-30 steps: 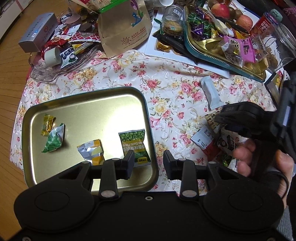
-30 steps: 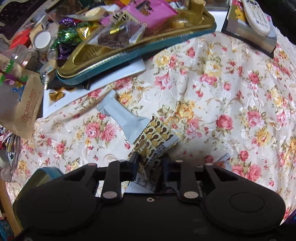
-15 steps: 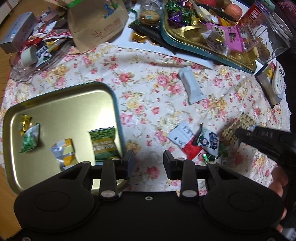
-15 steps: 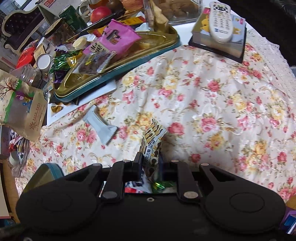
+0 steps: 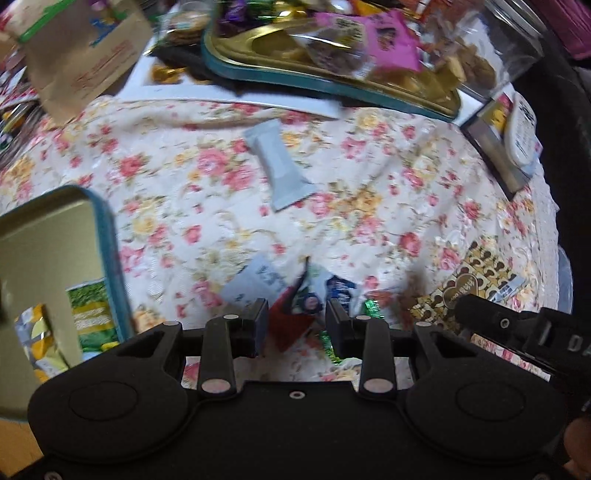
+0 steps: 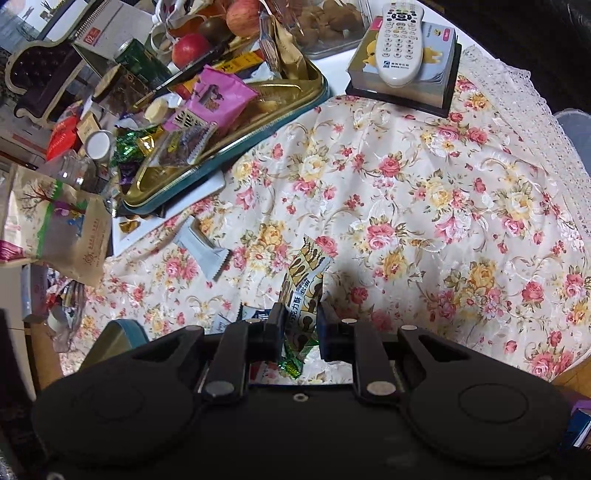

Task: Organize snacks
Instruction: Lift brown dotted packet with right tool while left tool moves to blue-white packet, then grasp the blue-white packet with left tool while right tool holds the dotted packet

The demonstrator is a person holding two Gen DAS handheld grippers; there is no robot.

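Choc wafer pkt (image 6: 300, 295) pinched btwn right gripper (image 6: 300, 325) jaws, above tablecloth (image 6: 424, 221).

Trays (image 6: 236, 147): two, far and near left (image 5: 107, 236)
Remotes (image 6: 397, 40): one
Apples (image 6: 242, 16): two
Grey wrappers (image 5: 280, 162): one
Paper bags (image 6: 55, 232): one

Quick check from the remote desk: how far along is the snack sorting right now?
Early stage. Done: a green packet and a silver-yellow one lie in the gold tray. In hand: the right gripper holds a gold chocolate wrapper lifted off the cloth. The left gripper hangs open over a small pile of packets. Left: that pile and the white bar on the tablecloth.
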